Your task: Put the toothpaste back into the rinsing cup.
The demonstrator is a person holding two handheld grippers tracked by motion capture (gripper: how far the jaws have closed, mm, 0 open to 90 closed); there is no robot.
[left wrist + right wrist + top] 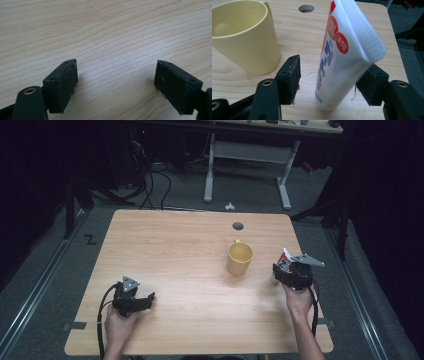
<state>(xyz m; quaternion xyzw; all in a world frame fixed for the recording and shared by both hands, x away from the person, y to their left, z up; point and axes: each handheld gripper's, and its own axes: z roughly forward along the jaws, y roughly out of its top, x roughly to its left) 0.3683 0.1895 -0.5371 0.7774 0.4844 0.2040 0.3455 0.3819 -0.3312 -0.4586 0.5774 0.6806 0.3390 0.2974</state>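
A white toothpaste tube (pixel 342 55) with red and blue print stands cap-down on the wooden table (pixel 175 245), tilted, between the jaws of my right gripper (pixel 332 72). It leans on the right jaw, and a gap shows at the left jaw, so the gripper is open. In the high view the tube (pixel 284 260) and right gripper (pixel 287 272) are right of a yellow mug (pixel 240 258). The mug (pixel 244 37) stands upright and empty, just left of the jaws. My left gripper (pixel 145 299) rests near the front left, open with bare wood between its jaws (pixel 116 72).
A round cable hole (pixel 238 226) lies in the table behind the mug. The table's right edge is close to the right gripper. A white desk frame (pixel 247 165) and cables stand on the floor beyond the far edge.
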